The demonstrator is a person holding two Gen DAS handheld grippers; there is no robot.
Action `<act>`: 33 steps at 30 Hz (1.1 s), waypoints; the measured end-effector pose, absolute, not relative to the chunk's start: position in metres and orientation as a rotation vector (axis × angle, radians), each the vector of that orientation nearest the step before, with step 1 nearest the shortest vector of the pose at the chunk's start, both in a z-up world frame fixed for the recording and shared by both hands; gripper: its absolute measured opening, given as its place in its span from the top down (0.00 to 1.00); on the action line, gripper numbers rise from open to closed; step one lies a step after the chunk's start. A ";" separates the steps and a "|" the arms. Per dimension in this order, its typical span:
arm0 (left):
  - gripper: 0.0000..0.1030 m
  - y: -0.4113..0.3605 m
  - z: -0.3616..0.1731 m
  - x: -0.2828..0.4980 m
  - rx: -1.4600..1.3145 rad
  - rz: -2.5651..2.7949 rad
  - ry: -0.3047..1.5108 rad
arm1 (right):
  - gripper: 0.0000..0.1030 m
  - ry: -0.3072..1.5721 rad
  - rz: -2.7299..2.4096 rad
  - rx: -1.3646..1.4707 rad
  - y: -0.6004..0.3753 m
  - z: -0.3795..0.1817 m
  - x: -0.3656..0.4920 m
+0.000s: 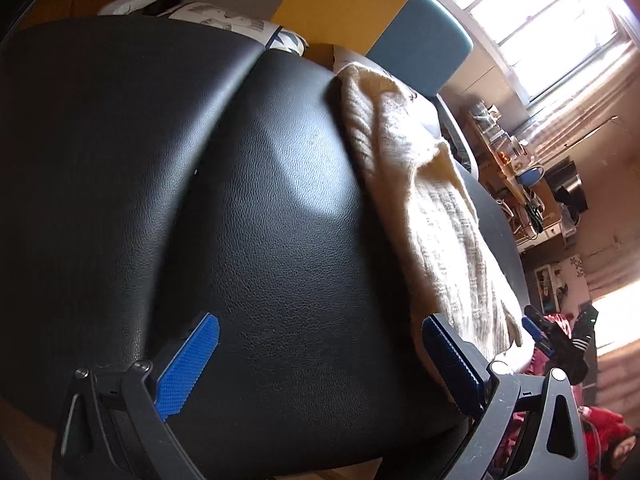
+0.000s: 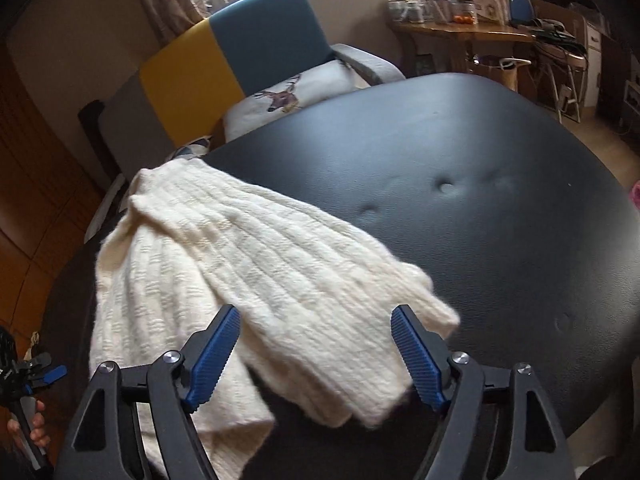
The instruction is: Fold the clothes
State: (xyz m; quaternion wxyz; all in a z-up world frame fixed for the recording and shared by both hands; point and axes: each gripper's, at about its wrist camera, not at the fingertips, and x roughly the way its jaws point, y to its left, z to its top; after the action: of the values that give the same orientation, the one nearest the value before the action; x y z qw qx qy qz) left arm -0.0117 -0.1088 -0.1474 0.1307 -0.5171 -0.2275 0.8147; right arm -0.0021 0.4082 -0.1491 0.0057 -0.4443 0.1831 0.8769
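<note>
Cream sweater (image 2: 224, 264) between right gripper (image 2: 316, 350) fingers.

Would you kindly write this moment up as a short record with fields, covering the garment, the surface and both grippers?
garment: cream knit sweater, crumpled, partly folded over itself
surface: black padded surface, sweater toward one side
left gripper: open, over bare black padding, sweater beside one finger
right gripper: open, fingers either side of the sweater's near edge, nothing gripped
background: yellow and teal chair
</note>
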 end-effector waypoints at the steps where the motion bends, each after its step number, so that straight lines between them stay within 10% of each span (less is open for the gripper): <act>1: 0.01 -0.107 -0.146 -0.013 -1.506 2.347 -0.682 | 0.28 0.569 2.733 -1.398 0.411 -0.153 -0.003; 9: 0.01 -0.067 -0.124 -0.028 -1.457 2.290 -0.586 | 0.57 0.574 2.673 -1.383 0.421 -0.170 0.008; 27: 0.01 0.195 -0.081 -0.075 -1.468 1.768 -0.301 | 0.48 0.764 2.831 -1.319 0.383 -0.161 0.064; 33: 0.25 0.240 -0.128 -0.082 -1.711 1.567 -0.439 | 0.48 0.767 2.782 -1.346 0.388 -0.173 0.070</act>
State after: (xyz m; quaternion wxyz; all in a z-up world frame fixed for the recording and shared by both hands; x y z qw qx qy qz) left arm -0.0816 0.2398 -0.1277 0.3802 -0.6700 -0.1720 0.6139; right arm 0.0697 0.3883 -0.1725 -0.0212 -0.4226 0.2410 0.8734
